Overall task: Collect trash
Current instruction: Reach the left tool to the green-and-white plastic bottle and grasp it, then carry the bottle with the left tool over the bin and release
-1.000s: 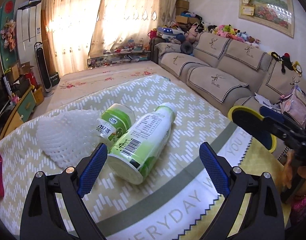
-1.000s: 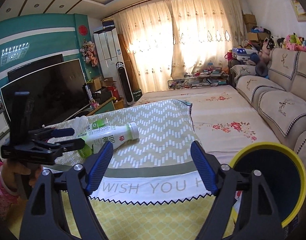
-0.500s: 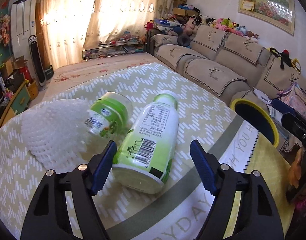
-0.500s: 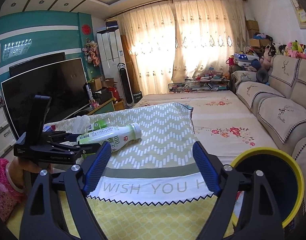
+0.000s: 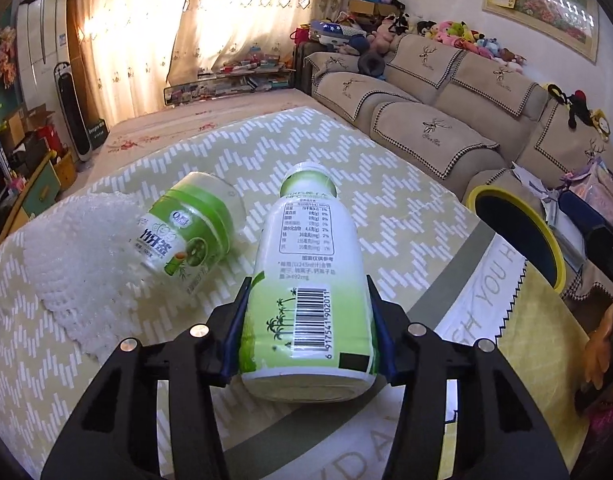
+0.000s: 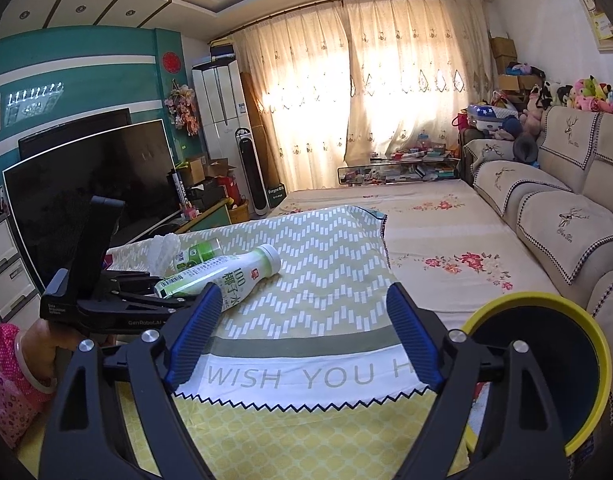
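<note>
Left wrist view: the left gripper (image 5: 308, 332) is clamped on the base of a coconut water bottle (image 5: 310, 280) lying on the tablecloth (image 5: 346, 168), cap pointing away toward the sofa (image 5: 426, 112). Just left lies a smaller green bottle (image 5: 186, 236) on white foam netting (image 5: 78, 264). Right gripper (image 6: 302, 338) hangs open near the table edge, beside the yellow-rimmed bin (image 6: 594, 364).

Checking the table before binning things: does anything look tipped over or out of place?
Yes. The tall bottle and the short bottle both lie on their sides on the tablecloth, beside white foam netting. No spill shows.
</note>
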